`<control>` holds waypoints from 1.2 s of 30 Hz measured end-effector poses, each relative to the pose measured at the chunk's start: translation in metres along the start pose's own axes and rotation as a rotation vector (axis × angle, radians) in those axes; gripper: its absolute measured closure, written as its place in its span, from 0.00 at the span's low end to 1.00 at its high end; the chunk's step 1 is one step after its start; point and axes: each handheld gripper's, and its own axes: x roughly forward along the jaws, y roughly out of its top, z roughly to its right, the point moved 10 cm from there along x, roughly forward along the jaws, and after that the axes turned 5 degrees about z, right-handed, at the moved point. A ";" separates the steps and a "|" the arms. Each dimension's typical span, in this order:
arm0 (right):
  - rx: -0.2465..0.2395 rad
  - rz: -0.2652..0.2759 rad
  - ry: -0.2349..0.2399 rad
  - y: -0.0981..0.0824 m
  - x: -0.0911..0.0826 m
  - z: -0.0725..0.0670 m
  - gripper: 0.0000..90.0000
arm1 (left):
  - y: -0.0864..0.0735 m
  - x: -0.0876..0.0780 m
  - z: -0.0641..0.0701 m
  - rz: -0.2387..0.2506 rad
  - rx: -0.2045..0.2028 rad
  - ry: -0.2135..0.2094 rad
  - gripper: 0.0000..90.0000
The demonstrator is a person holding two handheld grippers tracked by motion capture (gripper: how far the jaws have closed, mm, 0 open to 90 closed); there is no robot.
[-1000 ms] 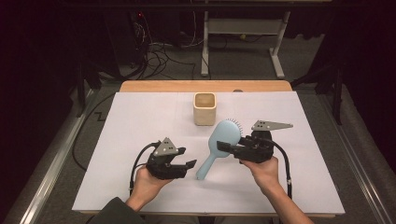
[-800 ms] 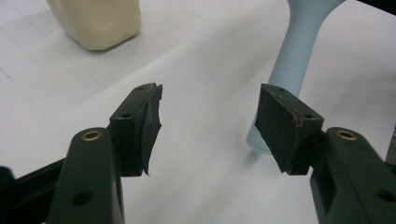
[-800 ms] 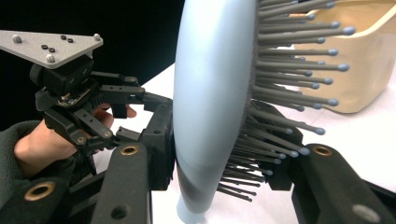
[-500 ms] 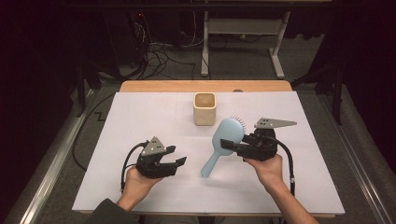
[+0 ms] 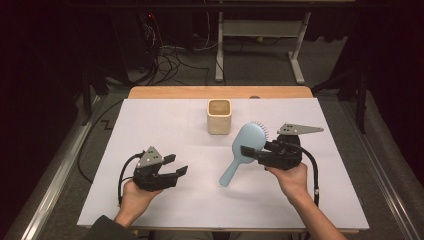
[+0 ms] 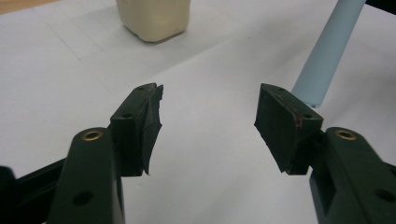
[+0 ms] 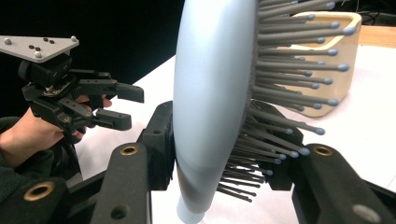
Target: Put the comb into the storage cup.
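A light blue hairbrush point(image 5: 252, 135) hangs tilted above the white table, handle down and to the left. My right gripper point(image 5: 248, 151) is shut on its head: in the right gripper view one pad presses the smooth back point(image 7: 210, 93) and the other sits among the bristles, either side of my right gripper point(image 7: 219, 154). My left gripper point(image 5: 176, 164) is held low at the left, open, apart from the brush. Its jaws have just widened slightly with nothing between them, as the left gripper point(image 6: 210, 107) view shows. The brush handle point(image 6: 327, 51) ends just beyond the right pad.
A cream square cup point(image 5: 219, 116) stands upright at the back middle of the white sheet point(image 5: 165, 125); the cup point(image 6: 154, 16) lies ahead of the left jaws. The left gripper point(image 7: 128, 107) shows far off. Cables and a metal frame lie on the floor behind.
My left hand has drawn its gripper leftward, away from the brush handle. The right gripper and brush have stayed about where they were.
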 end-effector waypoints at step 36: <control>-0.041 0.028 -0.110 0.028 -0.010 0.023 0.60 | -0.038 -0.035 -0.049 0.072 -0.060 0.141 0.40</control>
